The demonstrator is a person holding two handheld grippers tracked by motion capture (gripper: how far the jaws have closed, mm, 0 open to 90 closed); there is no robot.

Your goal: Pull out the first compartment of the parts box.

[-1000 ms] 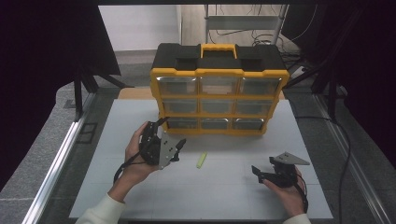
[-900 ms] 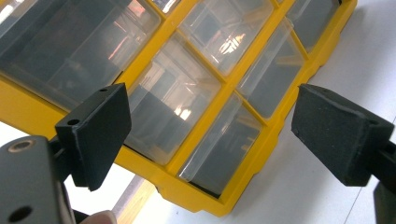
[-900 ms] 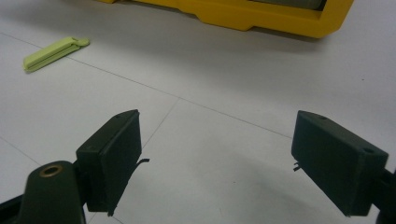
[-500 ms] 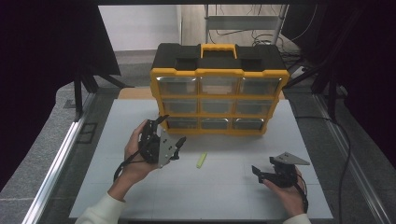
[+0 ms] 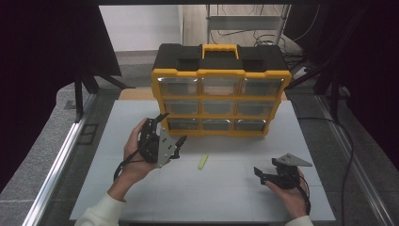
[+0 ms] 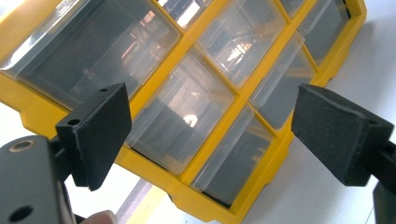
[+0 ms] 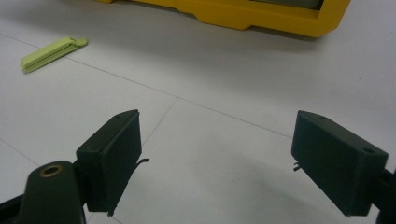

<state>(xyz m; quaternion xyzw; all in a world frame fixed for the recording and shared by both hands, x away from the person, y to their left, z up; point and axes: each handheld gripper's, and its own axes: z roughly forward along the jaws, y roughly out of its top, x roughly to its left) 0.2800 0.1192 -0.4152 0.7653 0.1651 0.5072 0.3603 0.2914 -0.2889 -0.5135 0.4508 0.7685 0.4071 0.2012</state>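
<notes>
A yellow and black drawer organizer (image 5: 221,101) with clear drawers stands upright at the back of the white table (image 5: 226,197). My left gripper (image 5: 171,128) is held open just in front of its lower left drawers, tilted, with nothing between the jaws. In the left gripper view the open left gripper (image 6: 210,130) frames the clear drawers and yellow frame (image 6: 196,200) close up. A small green clip (image 5: 203,161) lies flat on the table in the middle. My right gripper (image 5: 260,175) rests open near the front right, pointing left; the right gripper (image 7: 215,158) view shows bare table between its jaws and the clip (image 7: 51,52) farther off.
The organizer's yellow base (image 7: 261,16) runs along the far side of the table. A metal rail (image 5: 56,165) borders the table on the left. Cables (image 5: 348,155) trail over the floor on the right.
My left gripper has edged slightly toward the organizer's lower drawers. The right gripper and the green clip have stayed where they were.
</notes>
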